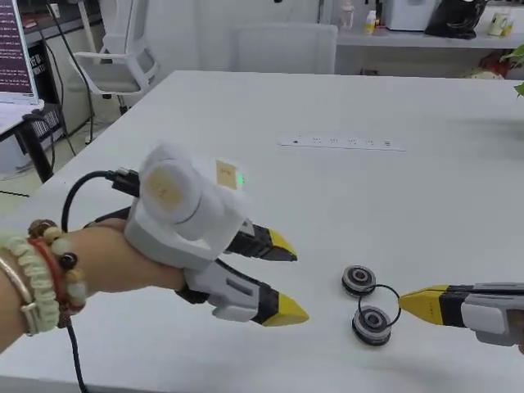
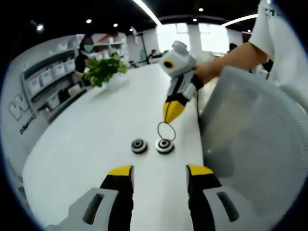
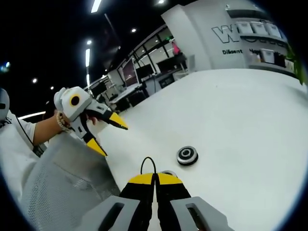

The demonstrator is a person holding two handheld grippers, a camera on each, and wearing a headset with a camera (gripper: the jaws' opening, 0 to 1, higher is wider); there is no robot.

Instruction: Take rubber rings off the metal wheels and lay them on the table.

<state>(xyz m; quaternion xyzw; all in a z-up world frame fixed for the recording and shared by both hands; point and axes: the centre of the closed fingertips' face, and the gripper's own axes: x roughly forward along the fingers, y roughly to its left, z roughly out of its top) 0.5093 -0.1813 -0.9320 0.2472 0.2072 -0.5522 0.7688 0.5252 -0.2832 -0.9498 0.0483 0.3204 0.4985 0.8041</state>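
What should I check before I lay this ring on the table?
1. Right gripper shut on ring: ok.
2. Ring fully free of near wheel: cannot tell.
3. Left gripper open and apart from both wheels: ok.
4. Bare table beside the wheels for the ring: ok.
5. Far wheel lying flat, out of the ring's loop: ok.

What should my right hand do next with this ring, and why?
Probably lift the right tongs a little and carry the rubber ring over to bare table. They are shut on the ring, which hangs just above the near wheel, seemingly off it; the left tongs are open and well apart.
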